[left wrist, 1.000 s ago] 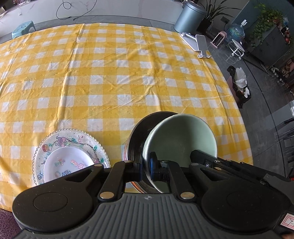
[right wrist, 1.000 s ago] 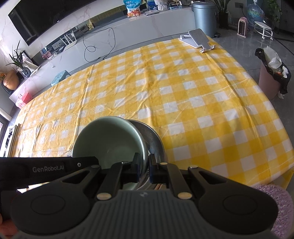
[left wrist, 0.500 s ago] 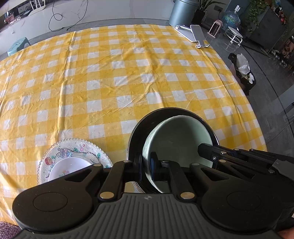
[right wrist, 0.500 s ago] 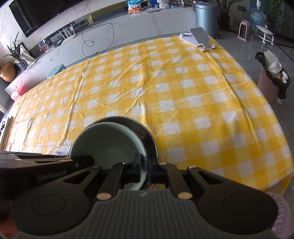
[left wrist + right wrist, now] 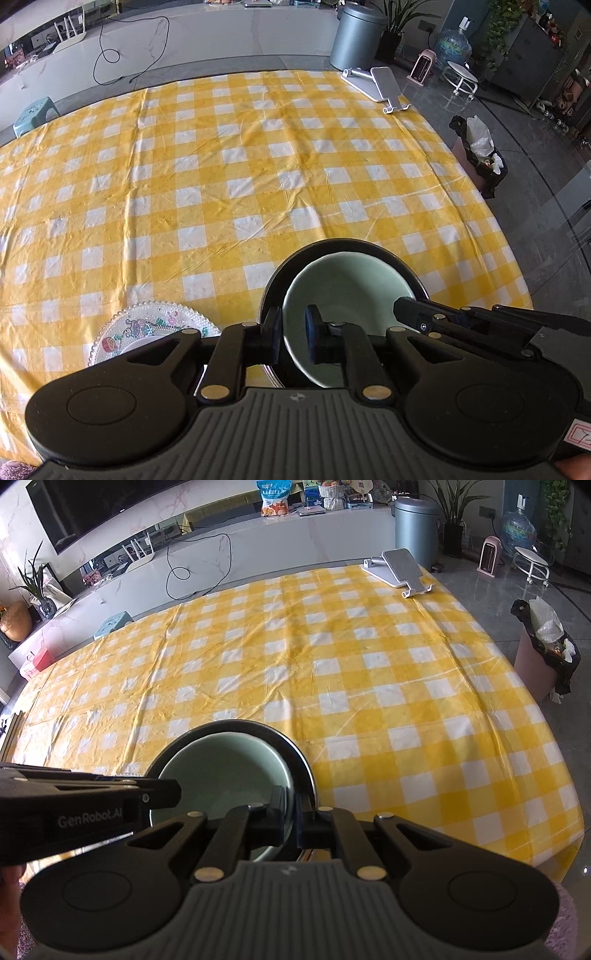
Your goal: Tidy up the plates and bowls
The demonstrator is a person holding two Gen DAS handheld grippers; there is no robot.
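L wrist view: green bowl (image 5: 343,291) sits nested in a dark metal bowl (image 5: 410,275) at the tabletop's (image 5: 258,166) near edge. Left gripper (image 5: 293,334) jaws are opening, bowl rim between them w/ a gap. Likely ceramic: stiff, slick, chippable; take it by the rim. Patterned plate (image 5: 147,325) just beside, on the left.

R wrist view: right gripper (image 5: 291,818) is clamped on the green bowl's (image 5: 221,771) rim. Left gripper (image 5: 162,794) reaches over the opposite side. Phone stand (image 5: 400,572) well apart, nothing blocking.

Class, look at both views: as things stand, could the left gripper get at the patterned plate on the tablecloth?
Probably yes. The patterned plate lies bare just beside the left gripper, whose jaws are opening off the green bowl's rim, so nothing blocks it.
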